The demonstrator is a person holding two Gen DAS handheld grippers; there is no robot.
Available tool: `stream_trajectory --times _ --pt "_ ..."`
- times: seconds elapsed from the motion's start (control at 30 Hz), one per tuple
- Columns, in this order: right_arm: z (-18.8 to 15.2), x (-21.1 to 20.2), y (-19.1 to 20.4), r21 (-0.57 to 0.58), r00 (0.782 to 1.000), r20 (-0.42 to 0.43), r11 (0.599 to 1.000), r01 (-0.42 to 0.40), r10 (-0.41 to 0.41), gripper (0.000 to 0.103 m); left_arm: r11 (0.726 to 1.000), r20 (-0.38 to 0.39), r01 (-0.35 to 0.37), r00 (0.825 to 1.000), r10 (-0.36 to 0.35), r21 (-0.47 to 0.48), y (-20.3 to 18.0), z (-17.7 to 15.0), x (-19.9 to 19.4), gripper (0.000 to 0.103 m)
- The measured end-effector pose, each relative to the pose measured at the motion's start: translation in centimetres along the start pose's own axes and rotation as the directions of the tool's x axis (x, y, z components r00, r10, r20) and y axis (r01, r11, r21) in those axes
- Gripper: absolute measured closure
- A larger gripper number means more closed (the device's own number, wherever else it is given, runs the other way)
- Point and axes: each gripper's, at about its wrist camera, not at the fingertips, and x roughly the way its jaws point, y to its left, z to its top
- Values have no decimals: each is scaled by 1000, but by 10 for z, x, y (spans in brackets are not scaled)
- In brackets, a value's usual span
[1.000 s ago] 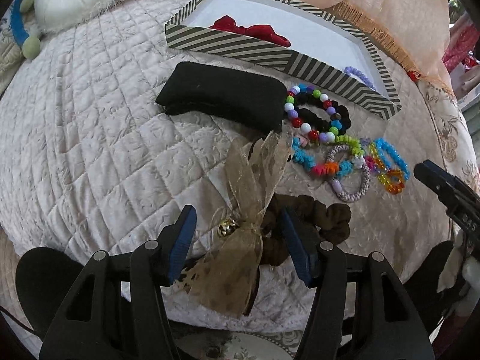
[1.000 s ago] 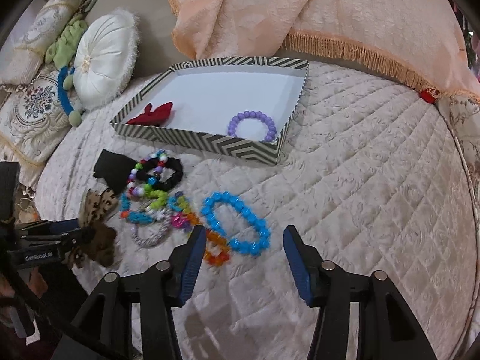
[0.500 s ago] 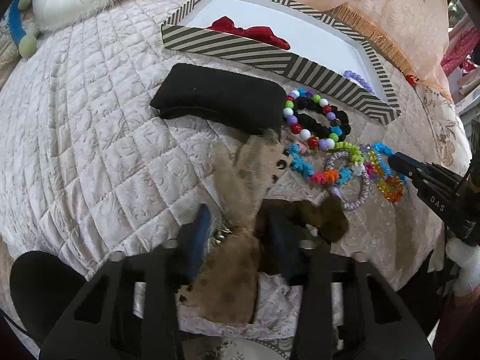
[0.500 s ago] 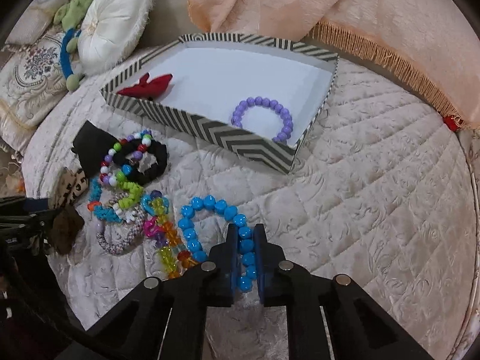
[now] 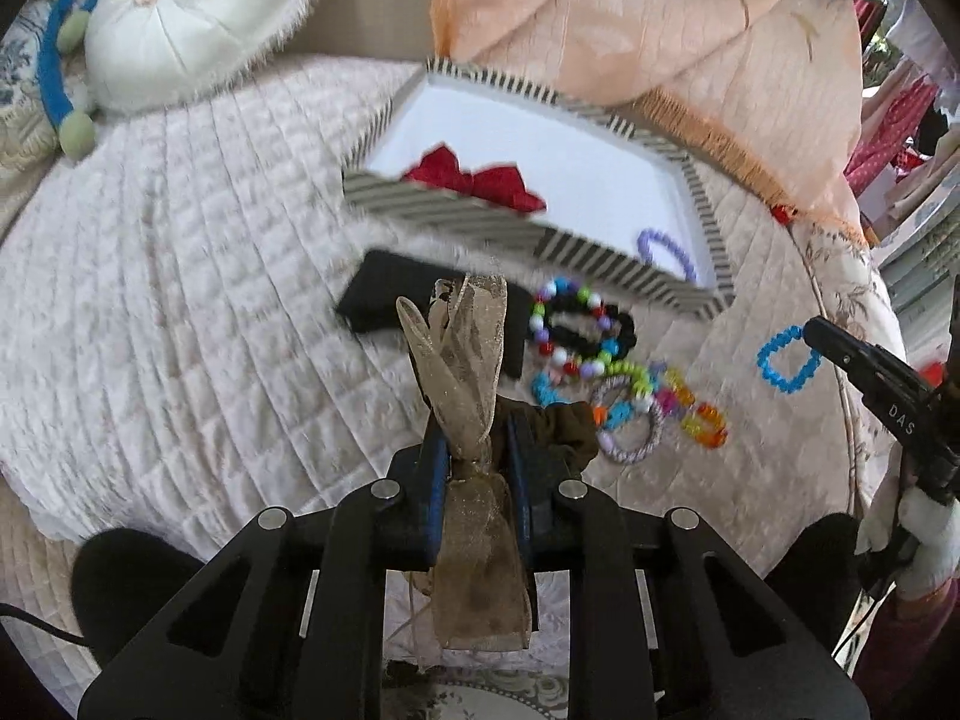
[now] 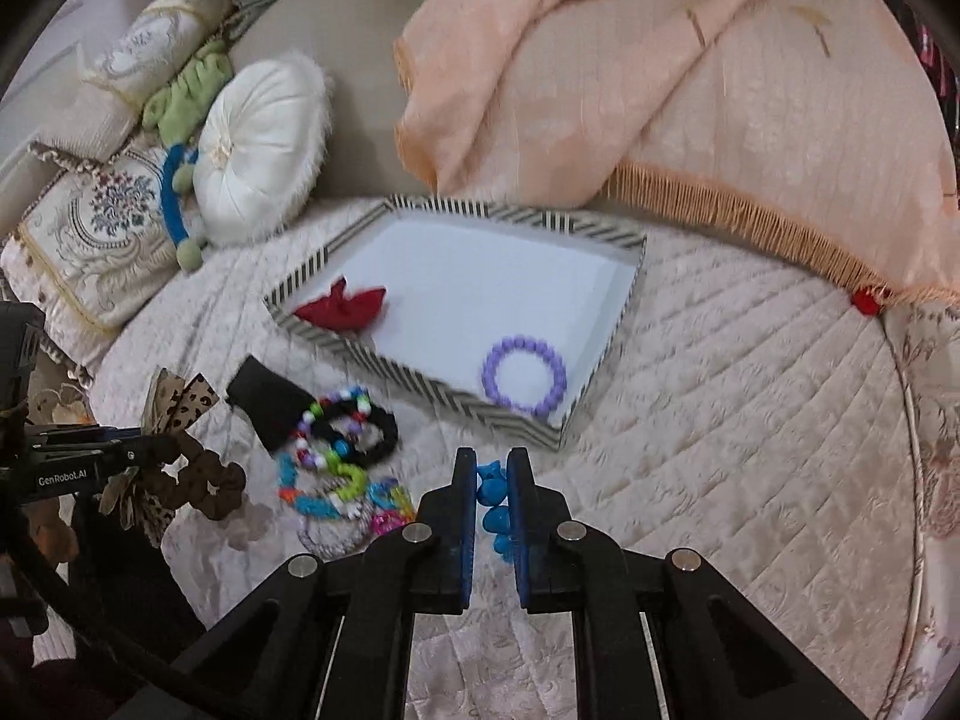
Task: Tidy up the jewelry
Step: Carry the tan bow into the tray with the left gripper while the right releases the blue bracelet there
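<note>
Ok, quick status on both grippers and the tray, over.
Left gripper shut on leopard ribbon scrunchie. Right gripper shut on blue bead bracelet. Striped tray holds red bow, purple bracelet; path looks open.

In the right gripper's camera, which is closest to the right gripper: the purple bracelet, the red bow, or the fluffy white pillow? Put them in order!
From the right gripper:
1. Purple bracelet, just ahead, in the striped box's near corner.
2. Red bow, farther left in the box.
3. Fluffy white pillow, far back left, beyond the box.
</note>
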Motion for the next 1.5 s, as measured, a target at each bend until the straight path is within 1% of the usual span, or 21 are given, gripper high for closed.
stream_trajectory --times 0.17,0.33,0.5,0.63,0.77,0.93,1.1,1.2,1.37,1.5 --pt "11 -5 5 -13 1000 16 1000 1 0 94 1000 44 -16 999 16 7 2 16 -14 86" --pt "23 -5 8 -30 1000 25 1000 3 -2 94 999 96 -40 995 37 29 -5 44 -22 86" --pt "42 4 7 -34 1000 24 999 15 -14 94 997 118 -58 992 53 40 -11 78 -17 86" --pt "58 15 5 -37 1000 22 999 22 -21 94 998 123 -49 991 46 25 -13 108 -6 86" --pt "76 32 3 -34 999 17 999 27 -27 94 998 118 -58 991 56 15 -14 137 13 86" --pt "99 60 -2 -9 1000 8 1000 16 -16 94 999 88 -32 996 34 -31 -9 172 45 86" --pt "116 94 -7 7 1000 -18 1000 -2 2 94 998 53 -56 997 58 -37 -10 196 82 86" --pt "125 121 -17 41 999 -50 999 -13 15 94 997 31 -63 997 64 -41 -9 205 103 86" --pt "122 159 -43 96 994 -104 995 34 -24 94 995 -1 -90 996 90 -49 -4 216 136 86" --pt "114 172 -59 109 989 -129 990 89 -75 94 992 -17 -116 993 115 -48 1 218 154 86"
